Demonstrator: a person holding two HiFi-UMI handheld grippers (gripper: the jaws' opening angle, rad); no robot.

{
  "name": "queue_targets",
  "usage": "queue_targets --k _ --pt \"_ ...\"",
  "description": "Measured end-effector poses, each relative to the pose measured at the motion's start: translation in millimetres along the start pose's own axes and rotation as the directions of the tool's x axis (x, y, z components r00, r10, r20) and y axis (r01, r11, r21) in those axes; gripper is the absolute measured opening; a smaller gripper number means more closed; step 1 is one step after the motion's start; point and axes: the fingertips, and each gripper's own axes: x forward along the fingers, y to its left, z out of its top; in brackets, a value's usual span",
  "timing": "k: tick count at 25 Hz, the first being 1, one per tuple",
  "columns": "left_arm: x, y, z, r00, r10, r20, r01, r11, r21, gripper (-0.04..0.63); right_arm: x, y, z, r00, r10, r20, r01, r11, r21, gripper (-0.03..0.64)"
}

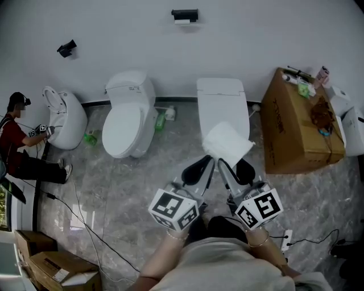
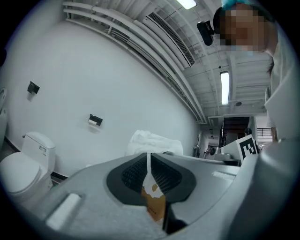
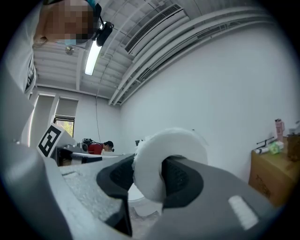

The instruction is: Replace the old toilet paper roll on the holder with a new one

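status at this step: replacement not yet carried out. my right gripper was clamped on the new toilet paper roll, jaws partly apart with the roll's wall pinched between the pads. the roll was up in the air in front of me, above the floor and near the square toilet. my left gripper had its jaws together, nipping a thin paper strip, with a brown cardboard scrap showing just below it (possibly a remnant of the old core; i could not confirm this). the holder was mounted on the wall, well apart from both grippers, with something white on it. remaining, by my judgement: approach the holder, clear whatever it carried, then seat the new roll on it
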Motion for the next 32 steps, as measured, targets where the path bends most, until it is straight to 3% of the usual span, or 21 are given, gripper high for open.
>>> queue_targets --k 6,13,26,32 --pt "18.8 30.4 1.4 1.000 -0.004 -0.016 0.005 1.000 0.007 0.017 44.8 -16.4 -9.0 1.000 0.025 -0.008 -0.025 0.999 0.027 0.155" --pt "50.3 123.3 32.5 1.000 0.020 0.016 -0.020 1.000 0.020 0.017 139.6 -34.6 -3.5 0.999 0.030 0.021 -0.030 1.000 0.003 0.155" --pt "117.0 258.1 103.6 0.995 -0.081 0.060 0.078 0.995 0.062 0.017 287.5 -71.0 31.6 0.993 -0.055 0.107 0.056 0.998 -0.013 0.155" --pt "134.7 301.3 99.1 0.994 -0.091 0.051 0.092 0.996 -0.013 0.017 325.2 -79.2 17.0 0.997 -0.042 0.067 0.040 0.999 0.027 0.155"
